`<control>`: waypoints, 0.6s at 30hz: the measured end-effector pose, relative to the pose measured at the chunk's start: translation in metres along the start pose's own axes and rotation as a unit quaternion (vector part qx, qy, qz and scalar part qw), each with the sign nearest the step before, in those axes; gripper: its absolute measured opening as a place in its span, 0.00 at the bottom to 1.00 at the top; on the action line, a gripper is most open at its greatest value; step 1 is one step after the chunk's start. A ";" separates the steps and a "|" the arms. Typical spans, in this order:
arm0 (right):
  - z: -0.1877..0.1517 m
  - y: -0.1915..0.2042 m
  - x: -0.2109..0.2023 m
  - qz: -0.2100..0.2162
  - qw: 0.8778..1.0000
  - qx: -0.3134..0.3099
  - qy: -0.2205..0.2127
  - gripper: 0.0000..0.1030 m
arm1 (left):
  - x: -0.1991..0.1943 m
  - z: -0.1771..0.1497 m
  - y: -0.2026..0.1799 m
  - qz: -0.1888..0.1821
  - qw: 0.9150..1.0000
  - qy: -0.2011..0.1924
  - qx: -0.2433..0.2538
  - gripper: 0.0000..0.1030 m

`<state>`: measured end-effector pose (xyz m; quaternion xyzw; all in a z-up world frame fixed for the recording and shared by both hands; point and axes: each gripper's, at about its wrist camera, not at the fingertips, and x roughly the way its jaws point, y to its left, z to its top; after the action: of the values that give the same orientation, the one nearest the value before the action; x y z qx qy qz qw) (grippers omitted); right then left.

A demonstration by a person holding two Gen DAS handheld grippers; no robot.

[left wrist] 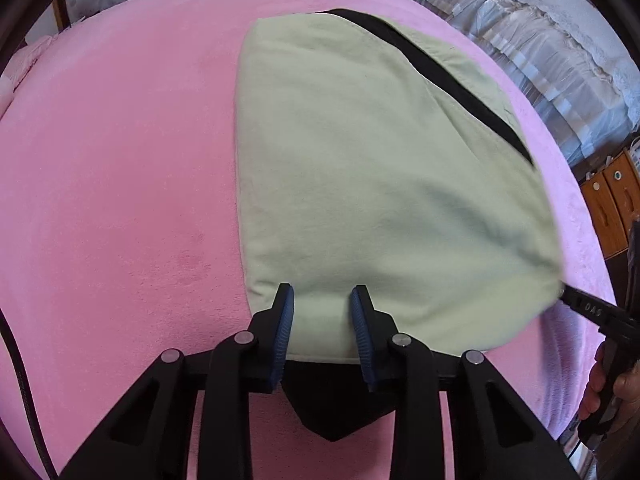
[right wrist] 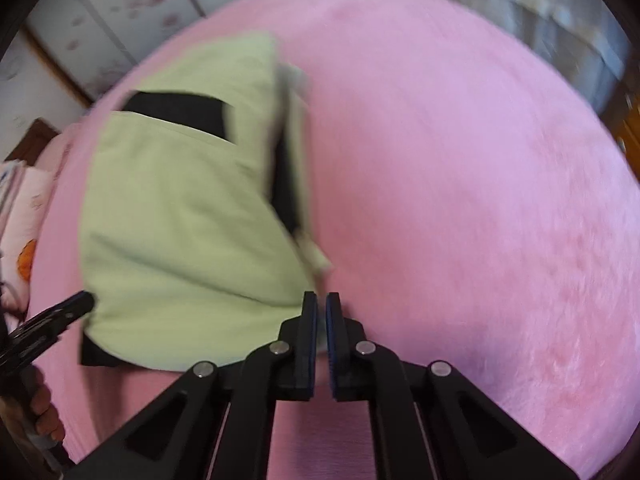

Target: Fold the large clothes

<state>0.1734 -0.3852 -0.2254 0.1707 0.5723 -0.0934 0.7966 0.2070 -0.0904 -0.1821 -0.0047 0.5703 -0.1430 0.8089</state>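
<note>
A pale green garment (left wrist: 360, 168) with black trim lies folded on the pink blanket (left wrist: 120, 200). My left gripper (left wrist: 322, 300) is open, its blue pads astride the garment's near edge. My right gripper (right wrist: 321, 308) is shut on the garment's (right wrist: 180, 220) near right corner, with a sliver of fabric between the pads. The right gripper's fingers (left wrist: 588, 306) also show at the garment's right corner in the left wrist view. The left gripper's fingertip (right wrist: 76, 304) shows at the garment's left corner in the right wrist view, which is blurred.
The pink blanket (right wrist: 460, 200) covers the bed. A lace-covered bed or sofa (left wrist: 540, 40) and wooden drawers (left wrist: 612, 200) stand to the right. A patterned pillow (right wrist: 24, 208) lies at the far left.
</note>
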 end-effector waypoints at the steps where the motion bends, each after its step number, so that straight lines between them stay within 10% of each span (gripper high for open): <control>1: -0.002 -0.004 0.000 0.008 1.000 0.006 0.003 0.00 | -0.002 0.001 0.002 -0.003 1.000 -0.001 -0.002 0.27; 7: 0.011 0.005 -0.049 0.021 0.998 -0.005 -0.056 0.04 | -0.019 0.011 0.000 -0.013 1.000 0.007 -0.010 0.28; 11: 0.048 0.028 -0.075 0.054 0.993 -0.041 -0.096 0.51 | -0.042 0.043 0.005 -0.028 0.999 -0.026 -0.007 0.42; 13: 0.075 0.043 -0.081 0.069 0.989 -0.059 -0.119 0.53 | -0.051 0.067 0.006 -0.024 0.999 -0.043 -0.011 0.63; 18: 0.142 0.068 -0.053 0.084 0.986 -0.081 -0.120 0.53 | -0.032 0.132 0.015 -0.054 0.998 -0.034 -0.003 0.66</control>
<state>0.3038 -0.3788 -0.1235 0.1407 0.4615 0.0010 0.8759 0.3229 -0.0886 -0.1094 -0.0426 0.5420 -0.1844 0.8188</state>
